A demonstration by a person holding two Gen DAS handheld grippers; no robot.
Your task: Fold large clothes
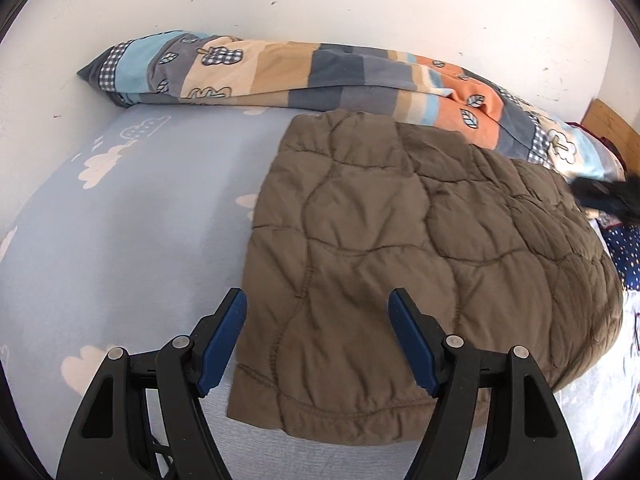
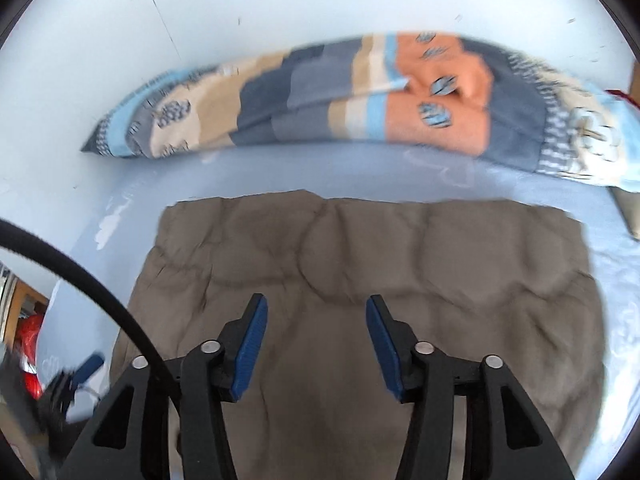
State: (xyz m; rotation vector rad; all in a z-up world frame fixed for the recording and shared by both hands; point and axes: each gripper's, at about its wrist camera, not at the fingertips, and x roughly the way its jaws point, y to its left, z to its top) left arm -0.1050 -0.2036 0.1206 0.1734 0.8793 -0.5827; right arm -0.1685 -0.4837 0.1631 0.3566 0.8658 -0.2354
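Note:
A brown quilted jacket (image 1: 400, 248) lies folded flat on the light blue bed sheet (image 1: 140, 220). My left gripper (image 1: 318, 300) is open and empty, above the jacket's near left edge. In the right wrist view, which is motion-blurred, the same jacket (image 2: 360, 260) fills the middle. My right gripper (image 2: 316, 308) is open and empty, hovering over the jacket's near part.
A rolled patchwork duvet (image 1: 320, 72) lies along the white wall behind the jacket; it also shows in the right wrist view (image 2: 360, 100). Dark items (image 1: 608, 196) lie at the right edge. A black cable (image 2: 100, 292) and red objects (image 2: 32, 344) are at the left.

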